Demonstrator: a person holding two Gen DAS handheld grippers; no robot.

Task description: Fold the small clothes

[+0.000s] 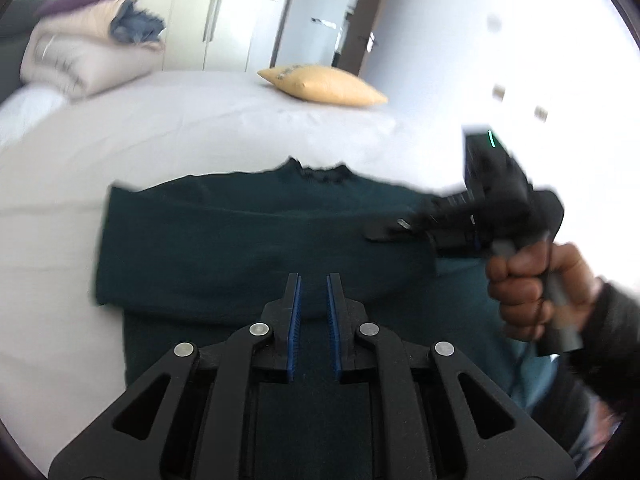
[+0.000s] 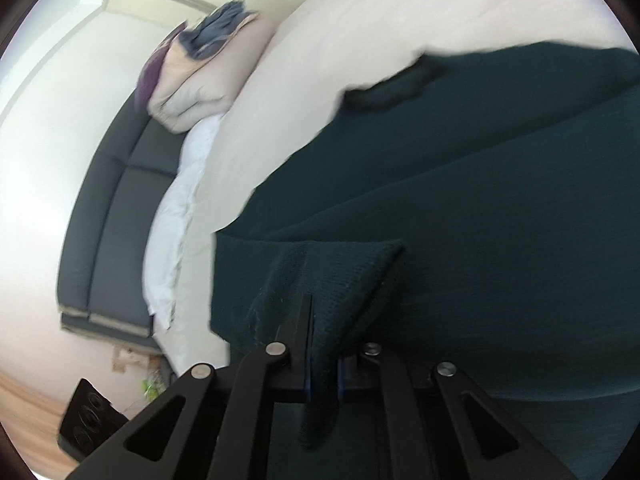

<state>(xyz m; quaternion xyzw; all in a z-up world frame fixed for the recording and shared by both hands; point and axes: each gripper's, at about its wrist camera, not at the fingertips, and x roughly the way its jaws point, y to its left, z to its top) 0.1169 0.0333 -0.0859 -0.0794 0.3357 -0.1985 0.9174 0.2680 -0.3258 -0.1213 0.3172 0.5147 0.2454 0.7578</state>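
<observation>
A dark green sweater (image 1: 256,236) lies spread on the white bed (image 1: 160,128), collar away from me, with a sleeve folded across the chest. My left gripper (image 1: 314,284) hovers over its lower middle, jaws open and empty. My right gripper (image 1: 384,234) reaches in from the right over the sweater's right shoulder. In the right wrist view the right gripper (image 2: 320,320) is shut on a pinched fold of the sweater (image 2: 460,208), with fabric draped over its fingers.
A yellow pillow (image 1: 324,84) lies at the bed's far side. Folded beige bedding with a blue cloth (image 1: 88,52) is piled far left. A dark headboard (image 2: 116,208) and wooden floor (image 2: 24,408) show in the right wrist view.
</observation>
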